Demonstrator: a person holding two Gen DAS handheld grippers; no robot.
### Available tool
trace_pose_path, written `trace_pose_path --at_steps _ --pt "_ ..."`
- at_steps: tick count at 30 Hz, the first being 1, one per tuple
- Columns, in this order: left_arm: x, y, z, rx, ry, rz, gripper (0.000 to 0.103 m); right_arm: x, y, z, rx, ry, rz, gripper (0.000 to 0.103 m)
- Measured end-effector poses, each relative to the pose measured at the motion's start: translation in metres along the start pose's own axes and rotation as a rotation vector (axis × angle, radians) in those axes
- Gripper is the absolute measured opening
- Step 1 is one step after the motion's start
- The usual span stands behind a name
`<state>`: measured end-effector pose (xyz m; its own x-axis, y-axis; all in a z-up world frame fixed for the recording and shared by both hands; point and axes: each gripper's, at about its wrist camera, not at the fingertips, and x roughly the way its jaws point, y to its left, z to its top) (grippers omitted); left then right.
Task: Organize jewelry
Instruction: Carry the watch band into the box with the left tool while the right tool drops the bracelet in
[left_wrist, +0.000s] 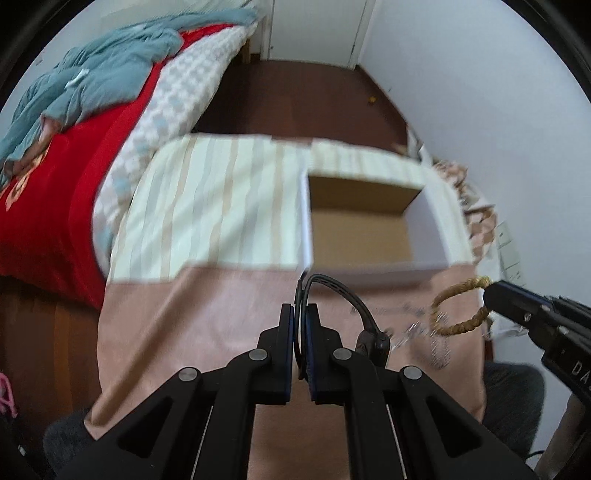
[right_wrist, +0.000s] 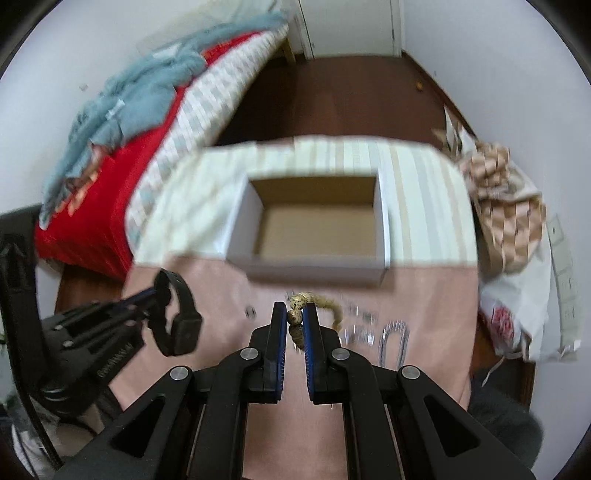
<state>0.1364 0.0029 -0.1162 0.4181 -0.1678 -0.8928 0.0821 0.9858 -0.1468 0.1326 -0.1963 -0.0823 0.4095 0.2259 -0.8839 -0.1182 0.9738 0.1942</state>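
My left gripper is shut on the strap of a black watch, held above the pink cloth; it also shows in the right wrist view. My right gripper is shut on a tan beaded bracelet, which hangs as a loop in the left wrist view from the right gripper. An open white cardboard box with a brown inside stands just ahead of both grippers, also seen in the left wrist view. The box looks empty.
The box sits on a striped and pink cloth over a small table. A bed with a red blanket lies to the left. Bags and checked fabric are piled at the right by the wall. Dark floor lies beyond.
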Motion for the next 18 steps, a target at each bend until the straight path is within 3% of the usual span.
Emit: trace_pose_path --at_steps 4,8,15,18 --pt "0.006 -0.006 0.037 0.01 -0.022 -0.019 0.003 0.0 -0.006 0.044 -0.029 -0.045 -0.02 0.009" --pt "0.034 -0.008 0.067 0.008 0.009 -0.034 0.003 0.028 -0.013 0.076 -0.041 -0.019 -0.032 0.009" --pt "0.091 -0.012 0.096 -0.012 0.104 -0.077 0.004 0.088 -0.035 0.097 -0.024 0.054 -0.043 0.009" --pt "0.103 -0.016 0.105 -0.03 0.135 -0.08 0.011 0.103 -0.044 0.102 -0.002 0.082 -0.007 0.009"
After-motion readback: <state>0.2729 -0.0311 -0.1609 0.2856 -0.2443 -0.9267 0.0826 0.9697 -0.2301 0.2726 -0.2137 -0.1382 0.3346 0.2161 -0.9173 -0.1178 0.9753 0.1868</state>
